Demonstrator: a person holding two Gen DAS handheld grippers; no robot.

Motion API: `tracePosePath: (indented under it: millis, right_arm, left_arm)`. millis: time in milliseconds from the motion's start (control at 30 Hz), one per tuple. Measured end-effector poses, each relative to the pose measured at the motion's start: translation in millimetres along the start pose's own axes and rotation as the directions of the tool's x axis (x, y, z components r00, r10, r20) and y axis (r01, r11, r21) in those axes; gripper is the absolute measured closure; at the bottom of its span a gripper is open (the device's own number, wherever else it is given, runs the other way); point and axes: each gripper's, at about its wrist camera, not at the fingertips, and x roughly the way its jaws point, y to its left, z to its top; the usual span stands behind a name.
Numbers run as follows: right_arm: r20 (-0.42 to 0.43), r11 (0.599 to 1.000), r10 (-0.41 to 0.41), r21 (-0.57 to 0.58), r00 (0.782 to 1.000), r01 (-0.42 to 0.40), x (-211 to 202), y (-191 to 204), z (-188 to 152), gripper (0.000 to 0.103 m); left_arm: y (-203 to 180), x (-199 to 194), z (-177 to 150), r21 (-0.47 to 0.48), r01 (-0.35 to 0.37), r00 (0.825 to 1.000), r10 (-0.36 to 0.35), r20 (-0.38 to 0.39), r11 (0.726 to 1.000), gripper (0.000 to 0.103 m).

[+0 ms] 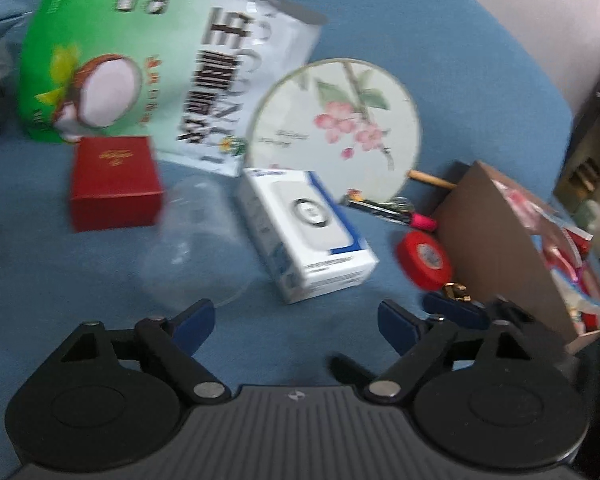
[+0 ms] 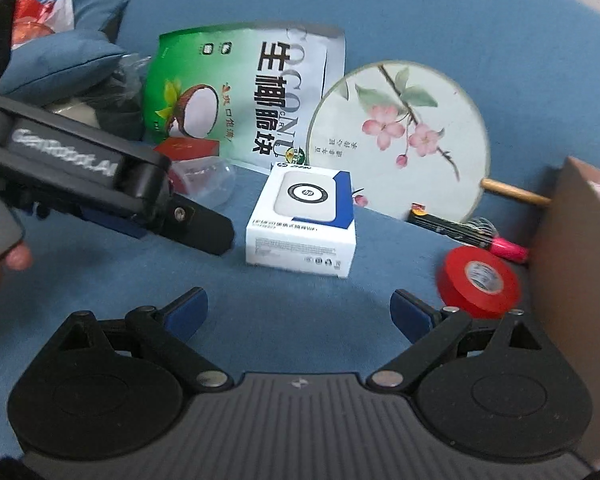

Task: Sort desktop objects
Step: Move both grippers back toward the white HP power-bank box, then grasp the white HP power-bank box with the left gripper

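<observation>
Two grippers hang over my blue surface (image 2: 420, 20), both spread wide with nothing between the pads. My left gripper (image 1: 296, 320) points at the white box (image 1: 308, 236), with a clear plastic cup (image 1: 196, 240) lying on its side just beyond its left finger and a red box (image 1: 114, 184) past that. My right gripper (image 2: 300, 312) faces the same white box (image 2: 304, 224); the red tape roll (image 2: 478, 280) sits near its right finger, beside a brown carton (image 2: 576, 280). A coconut snack bag (image 2: 244, 96) and round fan (image 2: 396, 140) lie behind.
</observation>
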Motion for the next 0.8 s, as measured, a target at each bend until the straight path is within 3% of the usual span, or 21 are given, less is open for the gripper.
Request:
tracePosePath:
  millis: [133, 200, 367, 433, 500, 567, 700, 800]
  right_arm:
    - [0.009, 0.999, -0.025, -0.041, 1.0, 0.025, 21.1, 0.6, 12.2, 0.007]
    - [0.026, 0.999, -0.005, -0.038, 1.0, 0.006, 27.9, -0.2, 16.3, 0.007]
    - [0.038, 0.998, 0.021, -0.068, 0.999, -0.019, 41.3, -3.2, 19.4, 0.009]
    - [0.019, 0.998, 0.014, -0.068, 1.0, -0.013, 47.1, -5.7, 20.5, 0.012]
    - [0.015, 0.999, 0.02, -0.048, 1.0, -0.02, 48.8, -10.1, 23.4, 0.021]
    - [0.02, 0.999, 0.033, -0.023, 0.999, -0.032, 48.9, -14.0, 24.8, 0.027]
    - [0.004, 0.999, 0.03, 0.016, 1.0, -0.031, 46.2, -15.4, 25.5, 0.028]
    - [-0.037, 1.0, 0.014, 0.019, 0.999, -0.013, 32.7, -11.4, 21.0, 0.028]
  left_arm:
    - [-11.5, 13.1, 5.1, 0.046, 0.047, 0.999, -0.046, -0.011, 0.998, 0.019]
    - [-12.5, 22.4, 9.1, 0.061, 0.029, 1.0, -0.029, 0.004, 0.998, 0.019]
    - [-3.4, 50.6, 24.2, -0.013, 0.017, 1.0, -0.018, -0.016, 1.0, 0.029]
    - [-3.3, 59.9, 26.9, -0.007, 0.005, 1.0, -0.005, -0.027, 1.0, 0.033]
    - [-2.2, 65.6, 28.1, -0.011, 0.008, 0.999, -0.008, -0.033, 1.0, 0.033]
    - [-1.1, 66.4, 28.4, -0.032, 0.015, 0.999, -0.016, -0.033, 0.999, 0.036]
    - [-6.5, 57.9, 25.5, -0.035, 0.008, 0.999, -0.01, -0.046, 0.999, 0.039]
    - [-15.0, 47.9, 19.0, -0.029, 0.043, 0.995, -0.046, -0.09, 0.999, 0.047]
